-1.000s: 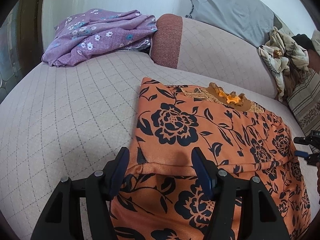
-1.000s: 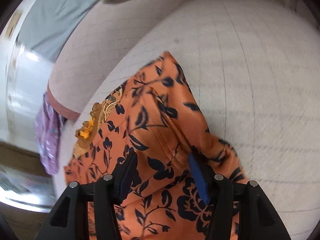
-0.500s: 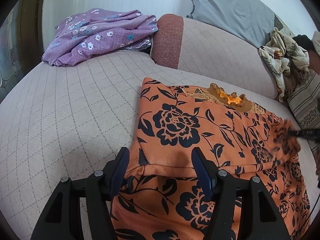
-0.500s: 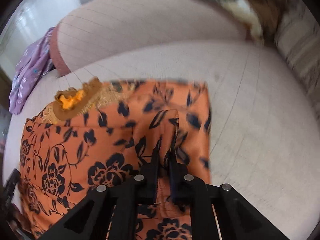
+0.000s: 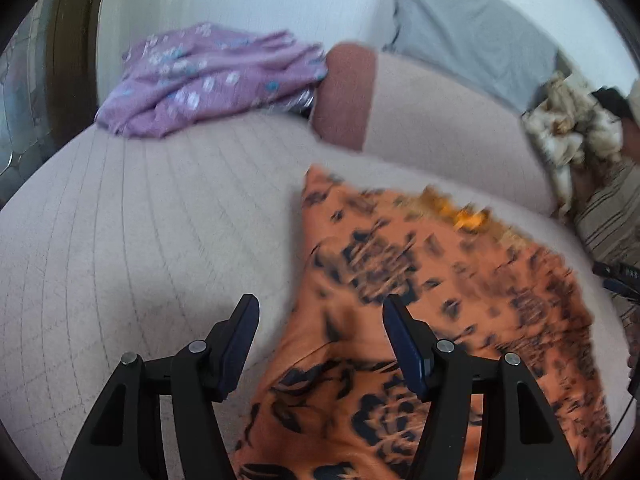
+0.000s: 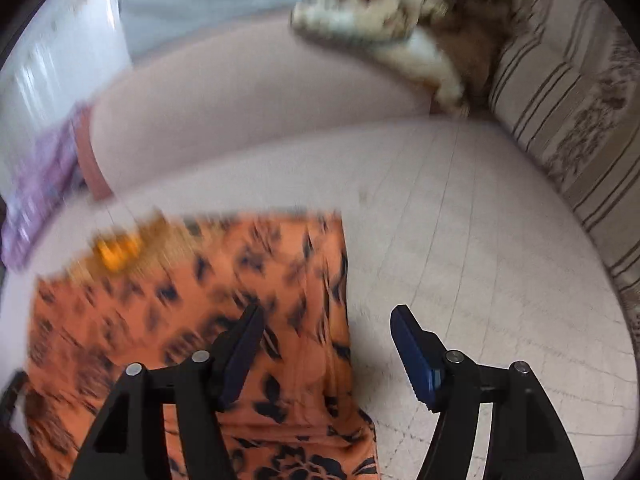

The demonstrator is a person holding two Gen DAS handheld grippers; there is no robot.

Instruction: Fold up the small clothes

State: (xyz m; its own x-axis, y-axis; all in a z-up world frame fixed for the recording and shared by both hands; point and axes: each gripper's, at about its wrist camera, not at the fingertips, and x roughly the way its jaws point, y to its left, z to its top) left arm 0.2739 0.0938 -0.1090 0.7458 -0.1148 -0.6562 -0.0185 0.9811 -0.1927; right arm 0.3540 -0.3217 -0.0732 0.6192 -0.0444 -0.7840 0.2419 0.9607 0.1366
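Observation:
An orange garment with a black flower print lies flat on the pale quilted sofa seat, its sides folded in and its yellow-trimmed neck at the far end. It also shows in the right wrist view. My left gripper is open and empty above the garment's left edge. My right gripper is open and empty above the garment's right edge. Both views are blurred by motion.
A purple flowered cloth lies at the seat's far left by a rust-coloured cushion. A cream and brown patterned cloth hangs on the backrest. A striped cushion stands at the right. A grey pillow rests behind.
My right gripper, shut on the garment's right side half a second ago, has let go and opened. My left gripper has shifted left. The garment's right side now lies folded inward.

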